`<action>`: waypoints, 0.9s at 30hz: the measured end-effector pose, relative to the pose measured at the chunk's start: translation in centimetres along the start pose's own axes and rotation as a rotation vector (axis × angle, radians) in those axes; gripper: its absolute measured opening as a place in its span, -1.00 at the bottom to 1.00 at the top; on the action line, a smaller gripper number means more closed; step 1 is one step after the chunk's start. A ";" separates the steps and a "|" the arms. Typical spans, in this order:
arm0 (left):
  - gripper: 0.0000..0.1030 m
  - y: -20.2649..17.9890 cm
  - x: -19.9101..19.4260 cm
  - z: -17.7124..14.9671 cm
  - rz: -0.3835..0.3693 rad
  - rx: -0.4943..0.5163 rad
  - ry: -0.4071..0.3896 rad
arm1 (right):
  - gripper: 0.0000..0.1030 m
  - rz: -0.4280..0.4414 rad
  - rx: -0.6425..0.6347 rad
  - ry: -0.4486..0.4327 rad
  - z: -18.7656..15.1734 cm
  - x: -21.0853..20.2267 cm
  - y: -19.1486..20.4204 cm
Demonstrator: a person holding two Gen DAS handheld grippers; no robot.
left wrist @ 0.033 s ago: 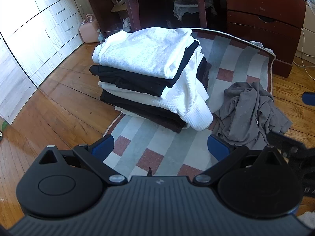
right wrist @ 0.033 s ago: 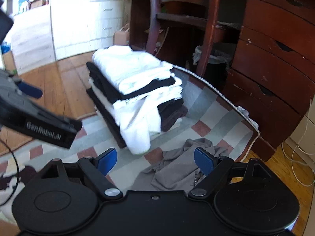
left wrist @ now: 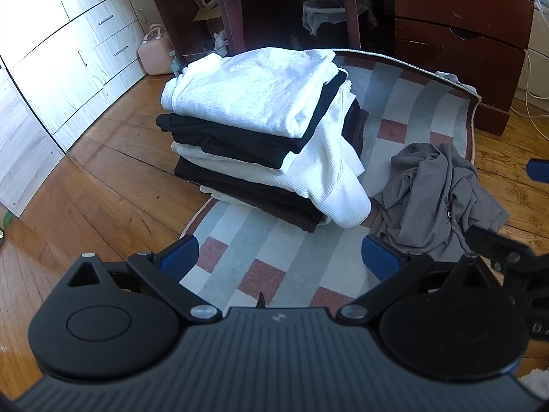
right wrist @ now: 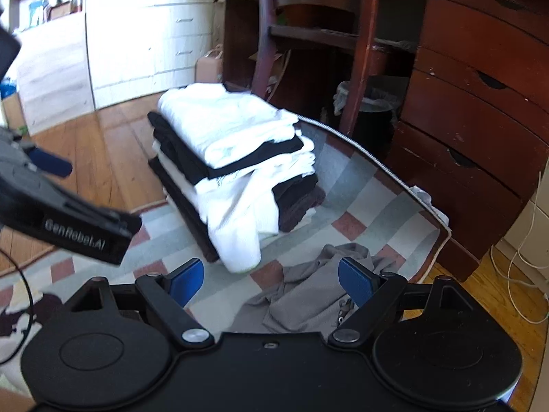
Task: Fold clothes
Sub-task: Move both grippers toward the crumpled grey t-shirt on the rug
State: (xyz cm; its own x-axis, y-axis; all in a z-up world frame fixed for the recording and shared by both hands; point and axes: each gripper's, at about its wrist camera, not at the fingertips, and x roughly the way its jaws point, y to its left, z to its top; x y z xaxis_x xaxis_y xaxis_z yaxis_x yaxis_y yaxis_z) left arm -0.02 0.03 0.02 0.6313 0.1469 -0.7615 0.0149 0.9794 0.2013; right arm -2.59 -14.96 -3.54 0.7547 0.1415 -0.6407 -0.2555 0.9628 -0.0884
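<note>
Both grippers, left (left wrist: 279,262) and right (right wrist: 271,279), hang spread and empty near the folded stack (left wrist: 260,130), where the crumpled grey shirt (left wrist: 435,199) lies just beside it; careless lifting could snag the stack's drooping white sleeve (left wrist: 346,202).

Daylit, fisheye-warped edges, R view blurry

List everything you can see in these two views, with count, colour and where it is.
Stack of folded clothes: one, white and black layers, on the rug's far left part.
Crumpled grey garment: one, unfolded, on the rug right of the stack.
Checked rug: one, grey, white and red, on the wooden floor.
Pink bag: one, by the white drawers.
Dark wooden dresser: one, behind the rug.
Left gripper: blue pads, open.
Right gripper: blue pads, open.
</note>
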 end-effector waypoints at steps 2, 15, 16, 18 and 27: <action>1.00 0.1 -0.1 0.0 -0.015 0.000 -0.006 | 0.72 0.008 -0.002 0.011 0.2 0.1 -0.1; 1.00 -0.5 0.1 -0.2 -0.028 0.035 -0.003 | 0.72 0.024 0.026 0.001 1.5 0.5 -0.3; 1.00 -0.4 0.1 -0.2 -0.029 0.036 -0.001 | 0.72 0.027 0.026 0.003 1.6 0.6 -0.4; 1.00 -0.4 0.2 -0.2 -0.029 0.038 0.003 | 0.72 0.027 0.030 0.000 1.8 0.7 -0.4; 1.00 -0.3 0.3 0.0 -0.028 0.042 0.006 | 0.72 0.029 0.013 0.003 1.1 0.8 -0.4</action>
State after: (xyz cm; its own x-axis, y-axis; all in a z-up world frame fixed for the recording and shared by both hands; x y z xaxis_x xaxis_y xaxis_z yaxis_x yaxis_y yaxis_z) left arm 0.11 -0.25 -0.27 0.6253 0.1209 -0.7709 0.0648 0.9764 0.2058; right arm -1.20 -15.01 -3.13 0.7451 0.1688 -0.6452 -0.2696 0.9611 -0.0598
